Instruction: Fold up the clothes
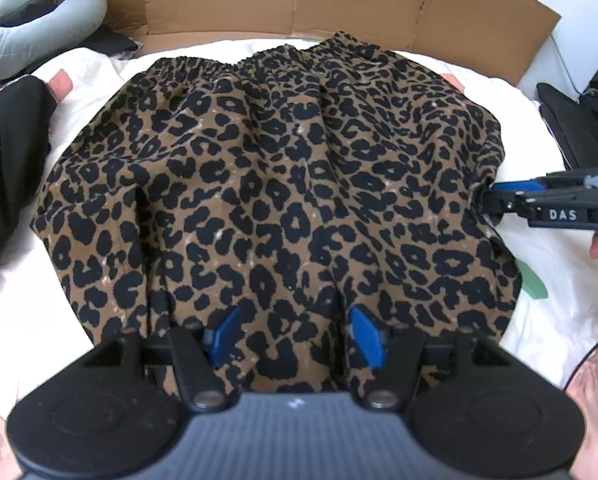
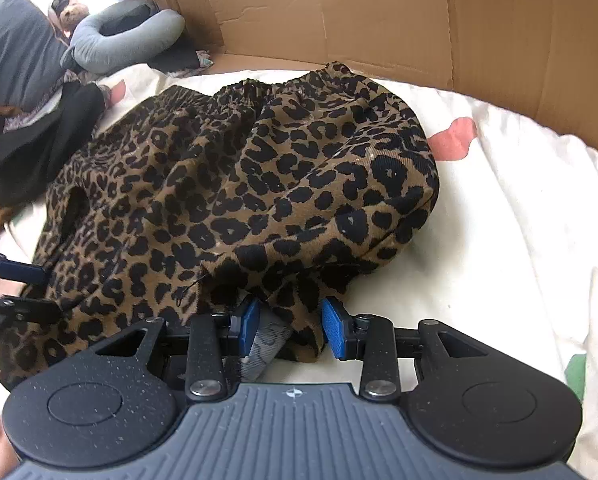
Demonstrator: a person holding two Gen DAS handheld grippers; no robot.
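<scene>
The left fingers (image 1: 295,334) stand apart over the near hem of the skirt (image 1: 275,184), gripping nothing. The right fingers (image 2: 291,330) are also apart, astride a bunched bit of its side edge; whether they pinch it I cannot tell. The skirt lies spread on the bed (image 2: 499,240), waistband (image 1: 203,66) far. It looks soft, light and floppy; best taken at hem corners or the waistband.

My L wrist cam sits close above the leopard-print garment (image 1: 267,184), facing steeply down, fwd toward the cardboard wall (image 1: 339,0). My R wrist cam looks in low from the garment's right edge, same heading. Both share garment, cardboard, grey pillow (image 2: 123,36), white bedding (image 2: 499,220).
</scene>
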